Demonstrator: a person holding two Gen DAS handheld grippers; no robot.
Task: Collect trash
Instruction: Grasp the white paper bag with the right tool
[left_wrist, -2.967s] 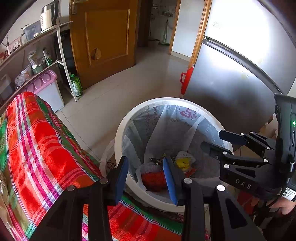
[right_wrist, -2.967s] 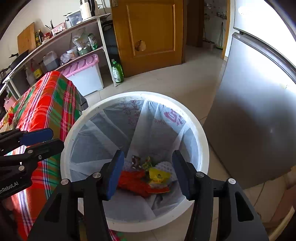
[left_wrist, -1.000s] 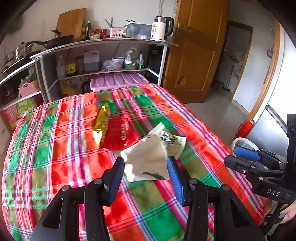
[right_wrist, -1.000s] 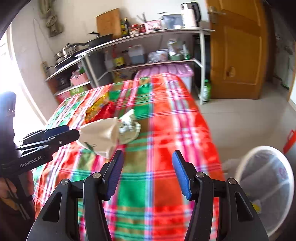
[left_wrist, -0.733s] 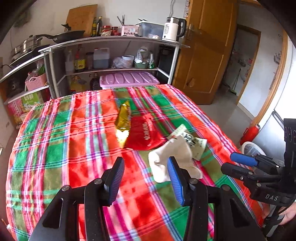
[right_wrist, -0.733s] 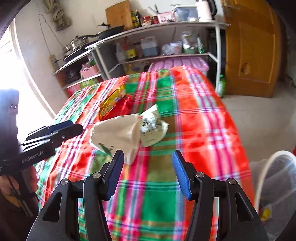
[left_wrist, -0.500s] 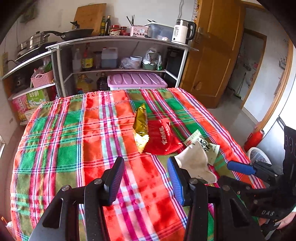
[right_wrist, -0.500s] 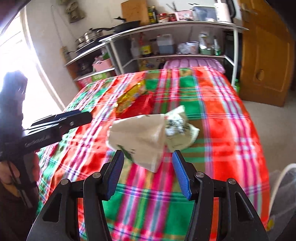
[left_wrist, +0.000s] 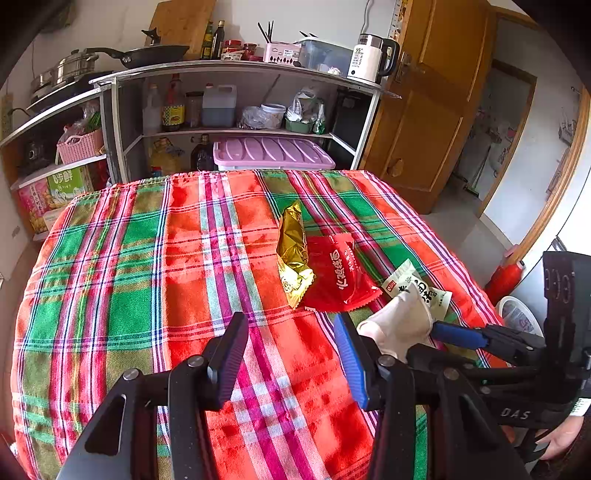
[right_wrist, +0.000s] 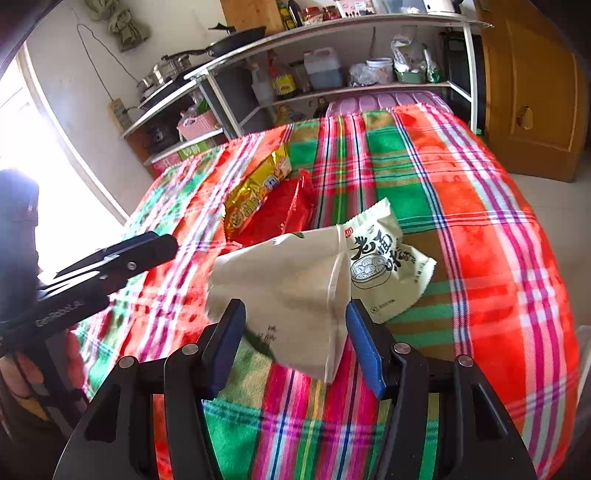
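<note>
Right tool (right_wrist: 295, 343) angled down, jaws opening around the cream wrapper (right_wrist: 288, 288); left tool (left_wrist: 291, 365) open, empty.

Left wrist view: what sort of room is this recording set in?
Most likely a home kitchen or kitchen-dining room: a metal shelf rack carries a frying pan, an electric kettle and oil bottles, beside a table under a plaid tablecloth.

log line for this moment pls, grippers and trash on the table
phase: reach | right gripper: opening, straddles beige wrapper, no grip | left gripper: open, empty | gold wrapper, red wrapper on table
</note>
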